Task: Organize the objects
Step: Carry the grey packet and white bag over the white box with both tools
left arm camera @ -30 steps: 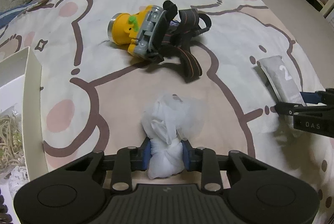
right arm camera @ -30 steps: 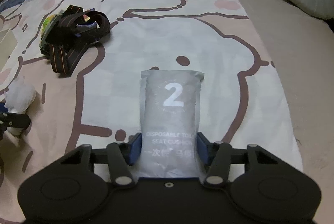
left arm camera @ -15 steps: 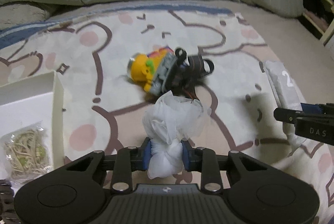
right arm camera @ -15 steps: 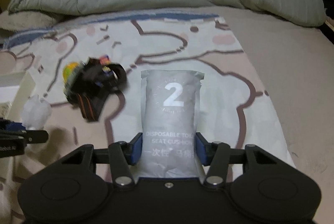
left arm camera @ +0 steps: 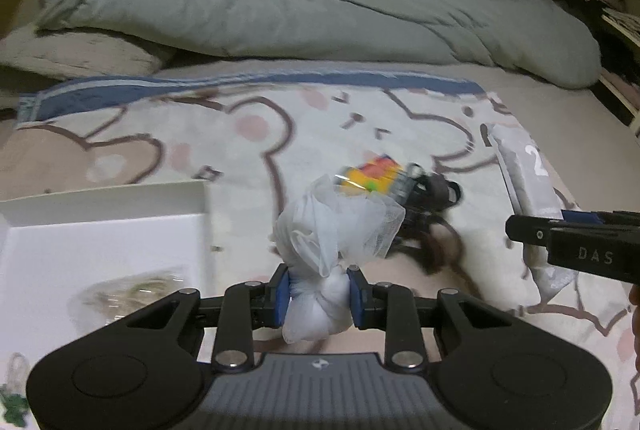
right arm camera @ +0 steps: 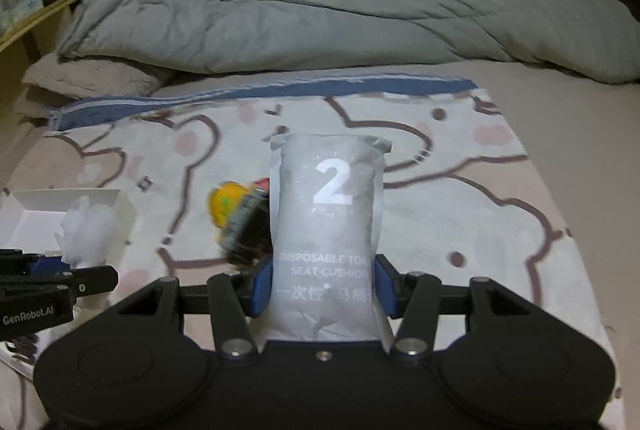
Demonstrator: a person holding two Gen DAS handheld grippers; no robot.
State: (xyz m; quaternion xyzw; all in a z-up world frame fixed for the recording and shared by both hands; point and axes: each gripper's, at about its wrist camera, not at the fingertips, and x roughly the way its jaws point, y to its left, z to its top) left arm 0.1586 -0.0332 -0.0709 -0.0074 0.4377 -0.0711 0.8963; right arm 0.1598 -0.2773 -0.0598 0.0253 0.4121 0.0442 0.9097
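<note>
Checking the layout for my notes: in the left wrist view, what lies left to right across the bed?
White box → white mesh bundle held in the left tongs → yellow headlamp → grey packet marked 2 → right tongs.

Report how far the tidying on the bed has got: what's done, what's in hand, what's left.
Done: a clear bag of stringy stuff already lies in the white box. In hand: the left gripper is shut on a white mesh bundle, and the right gripper is shut on the grey seat-cushion packet; both are lifted off the blanket. Left: the yellow headlamp with its dark straps lies on the blanket.
</note>
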